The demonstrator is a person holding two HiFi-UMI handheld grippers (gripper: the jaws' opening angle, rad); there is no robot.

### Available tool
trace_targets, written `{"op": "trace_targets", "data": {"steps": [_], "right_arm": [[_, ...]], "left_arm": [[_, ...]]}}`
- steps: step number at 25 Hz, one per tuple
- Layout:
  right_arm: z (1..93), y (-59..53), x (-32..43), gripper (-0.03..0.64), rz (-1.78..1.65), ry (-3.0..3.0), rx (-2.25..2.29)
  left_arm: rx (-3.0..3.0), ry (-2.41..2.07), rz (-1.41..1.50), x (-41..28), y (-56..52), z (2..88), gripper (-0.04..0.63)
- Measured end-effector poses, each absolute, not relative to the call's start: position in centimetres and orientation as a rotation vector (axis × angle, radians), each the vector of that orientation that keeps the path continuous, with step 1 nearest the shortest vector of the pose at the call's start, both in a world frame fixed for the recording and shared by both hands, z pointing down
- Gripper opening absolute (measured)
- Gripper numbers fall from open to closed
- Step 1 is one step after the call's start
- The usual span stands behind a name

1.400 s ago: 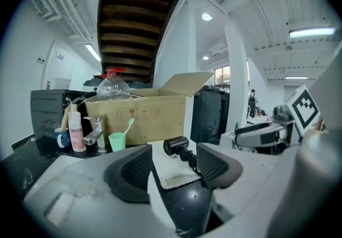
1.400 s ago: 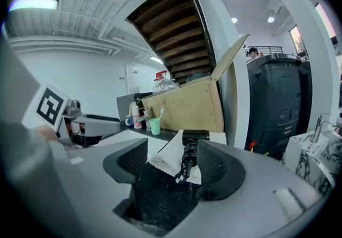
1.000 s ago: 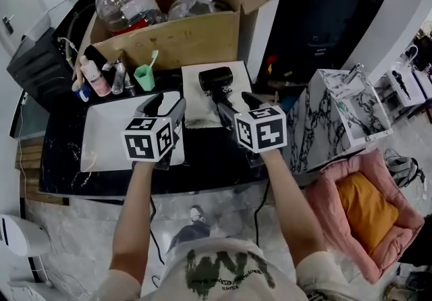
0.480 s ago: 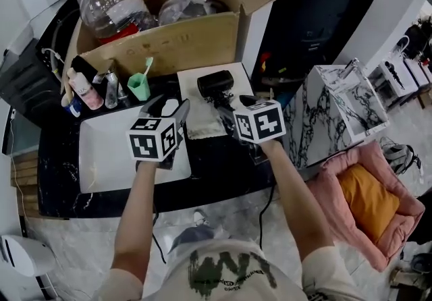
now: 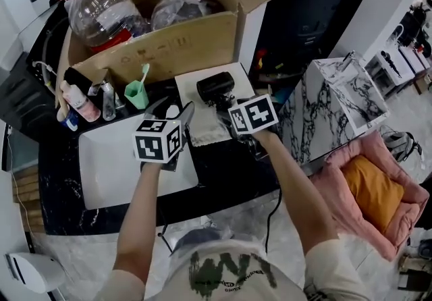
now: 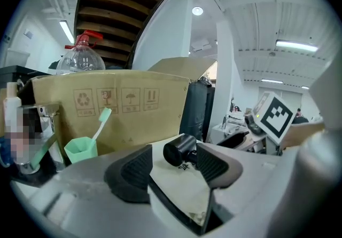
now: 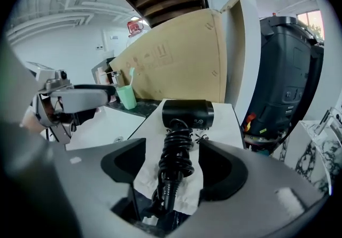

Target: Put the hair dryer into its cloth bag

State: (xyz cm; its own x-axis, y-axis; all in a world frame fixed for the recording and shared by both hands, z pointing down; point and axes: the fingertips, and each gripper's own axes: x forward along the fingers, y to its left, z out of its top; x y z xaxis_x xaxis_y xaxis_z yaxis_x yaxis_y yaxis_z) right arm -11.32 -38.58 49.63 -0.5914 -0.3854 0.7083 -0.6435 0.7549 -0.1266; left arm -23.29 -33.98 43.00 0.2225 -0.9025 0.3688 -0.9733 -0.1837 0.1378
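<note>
Both arms reach up mid-frame. The right gripper (image 7: 172,170) tips down, its jaws just opened wider, spread beside the dryer's (image 7: 187,114) handle, not pinching. The left gripper (image 6: 171,165) is spread, pinching nothing. The dryer lies on the bag (image 7: 225,124), centre. Only the right gripper view shows the wound cord (image 7: 175,149).

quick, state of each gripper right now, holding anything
Left gripper: open, empty, cloth bag ahead.
Right gripper: open, jaws just opened further; hair dryer handle between them, ungripped.
</note>
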Motion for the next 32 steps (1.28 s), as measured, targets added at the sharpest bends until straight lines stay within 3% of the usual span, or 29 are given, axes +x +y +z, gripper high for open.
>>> {"op": "trace_targets", "data": {"steps": [23, 30, 32], "right_arm": [[55.7, -40.7, -12.3, 0.336, 0.585, -2.011, 0.835], [56.1, -40.8, -12.4, 0.312, 0.559, -1.984, 0.818], [56.0, -40.7, -12.6, 0.273, 0.551, -1.992, 0.809]], "left_arm": [[2.2, -1.628, 0.319, -23.1, -35.3, 45.3, 0.258], [2.185, -1.627, 0.309, -23.8, -35.3, 45.7, 0.258], [2.182, -1.627, 0.305, -23.9, -35.3, 45.7, 0.258]]}}
